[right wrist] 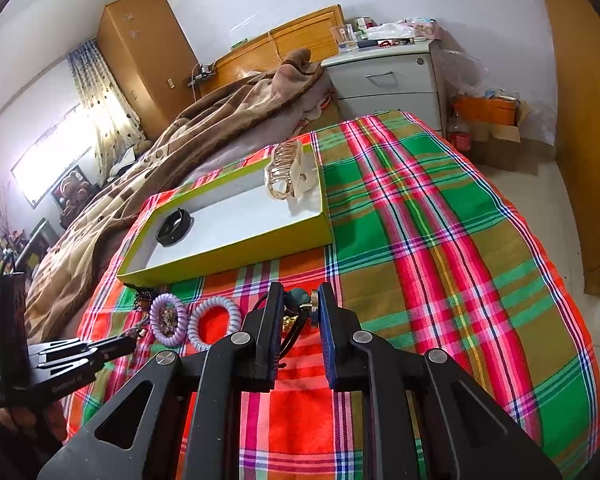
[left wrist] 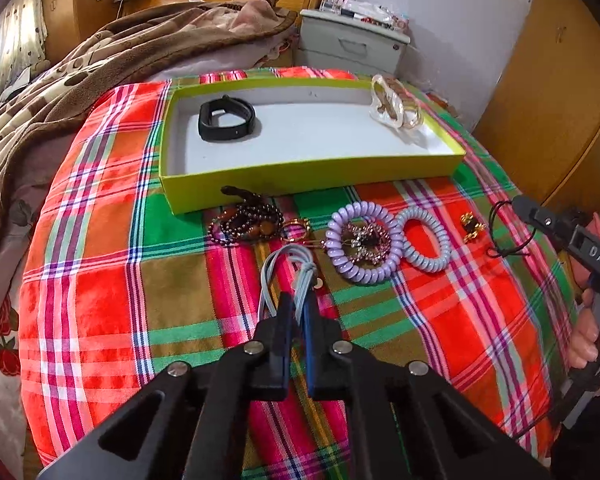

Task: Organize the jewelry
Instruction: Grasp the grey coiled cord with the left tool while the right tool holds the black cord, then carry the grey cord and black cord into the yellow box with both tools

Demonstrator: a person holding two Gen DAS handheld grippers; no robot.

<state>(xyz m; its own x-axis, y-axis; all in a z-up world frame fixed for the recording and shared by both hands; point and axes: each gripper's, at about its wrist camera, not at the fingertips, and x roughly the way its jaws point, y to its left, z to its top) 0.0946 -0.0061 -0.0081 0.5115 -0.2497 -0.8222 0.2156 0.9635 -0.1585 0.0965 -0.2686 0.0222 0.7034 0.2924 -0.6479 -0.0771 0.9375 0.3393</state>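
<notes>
A yellow-green box [left wrist: 300,182] [right wrist: 228,256] lies on the plaid cloth. It holds a black wristband [left wrist: 226,120] [right wrist: 174,226] and a pale hair claw [left wrist: 394,102] [right wrist: 286,170]. My left gripper [left wrist: 298,300] is shut on a grey-blue cord [left wrist: 288,266] in front of the box. My right gripper [right wrist: 300,300] is partly closed around a black elastic with a teal bead and gold charm [right wrist: 298,300]; the pads are not pressed on it. A purple coil tie [left wrist: 364,240], blue coil tie [left wrist: 424,240], dark bead bracelets [left wrist: 246,220] and a gold clip [left wrist: 471,226] lie loose.
A brown blanket [left wrist: 80,80] covers the bed to the left. A white nightstand [left wrist: 352,42] [right wrist: 392,76] stands behind the bed. Wooden wardrobe doors [left wrist: 548,92] are to the right. The plaid cloth [right wrist: 440,240] spreads to the right of the box.
</notes>
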